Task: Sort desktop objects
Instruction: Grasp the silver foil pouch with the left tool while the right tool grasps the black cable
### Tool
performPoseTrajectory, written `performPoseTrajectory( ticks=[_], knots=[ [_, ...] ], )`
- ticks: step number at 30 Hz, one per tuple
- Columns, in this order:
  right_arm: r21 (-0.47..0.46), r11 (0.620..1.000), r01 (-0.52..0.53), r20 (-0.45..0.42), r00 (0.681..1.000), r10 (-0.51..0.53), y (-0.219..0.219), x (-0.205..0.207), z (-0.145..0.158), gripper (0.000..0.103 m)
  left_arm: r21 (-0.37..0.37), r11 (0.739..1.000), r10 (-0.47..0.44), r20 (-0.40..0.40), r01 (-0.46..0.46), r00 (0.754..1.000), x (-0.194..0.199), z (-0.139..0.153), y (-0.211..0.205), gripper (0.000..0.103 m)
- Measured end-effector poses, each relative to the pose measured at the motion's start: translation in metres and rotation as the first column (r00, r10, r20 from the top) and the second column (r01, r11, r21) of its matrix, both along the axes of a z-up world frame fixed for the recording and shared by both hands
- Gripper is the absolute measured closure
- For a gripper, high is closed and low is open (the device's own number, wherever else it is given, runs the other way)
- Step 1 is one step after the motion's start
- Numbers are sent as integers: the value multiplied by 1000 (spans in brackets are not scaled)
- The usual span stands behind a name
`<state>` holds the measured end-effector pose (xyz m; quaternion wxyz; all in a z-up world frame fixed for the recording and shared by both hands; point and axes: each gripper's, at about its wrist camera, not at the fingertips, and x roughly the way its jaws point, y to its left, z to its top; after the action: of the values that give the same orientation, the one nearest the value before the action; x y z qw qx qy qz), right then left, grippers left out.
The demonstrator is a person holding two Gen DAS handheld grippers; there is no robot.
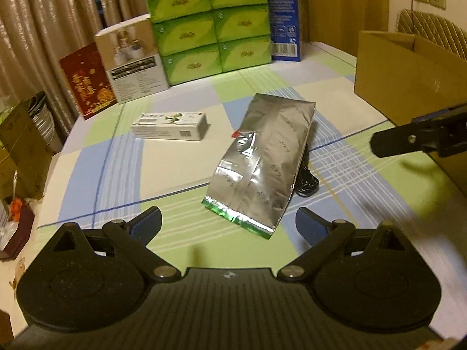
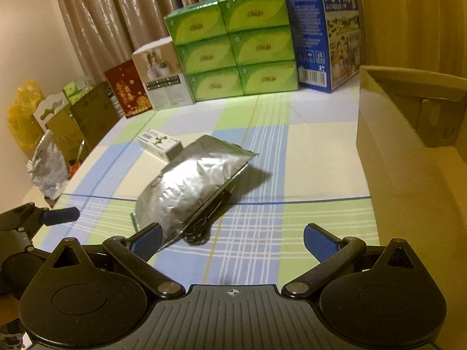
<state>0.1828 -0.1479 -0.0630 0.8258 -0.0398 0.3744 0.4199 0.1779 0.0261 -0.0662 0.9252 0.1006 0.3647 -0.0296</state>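
Partly hidden black cable (image 2: 201,227) under silver foil pouch (image 2: 186,192).

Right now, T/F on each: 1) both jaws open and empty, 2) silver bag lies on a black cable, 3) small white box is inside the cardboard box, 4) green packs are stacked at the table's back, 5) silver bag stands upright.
1. Left gripper and right gripper have their jaws open, nothing held. True.
2. The silver bag lies over a black cable. True.
3. The small white box is inside the cardboard box. False: it lies on the tablecloth, left of the bag.
4. The green packs are stacked at the back. True.
5. The bag stands upright. False: it lies flat.
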Motion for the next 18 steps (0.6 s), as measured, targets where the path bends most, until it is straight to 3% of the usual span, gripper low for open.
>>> performPoseTrajectory(
  ticks=[6,12,18],
  knots=[
    [-45,999,-21,-12,1000,20,13,14,-15,3,67,995,-68,-7,69,998,22,-15,-7,7],
    [-75,997,-28,-18,999,27,19,22,-24,3,121,973,-194,-30,196,981,40,-28,-12,7],
    [-108,993,-35,-6,999,35,26,25,-31,3,116,964,-237,-38,239,971,58,-34,-9,7]
  ],
)
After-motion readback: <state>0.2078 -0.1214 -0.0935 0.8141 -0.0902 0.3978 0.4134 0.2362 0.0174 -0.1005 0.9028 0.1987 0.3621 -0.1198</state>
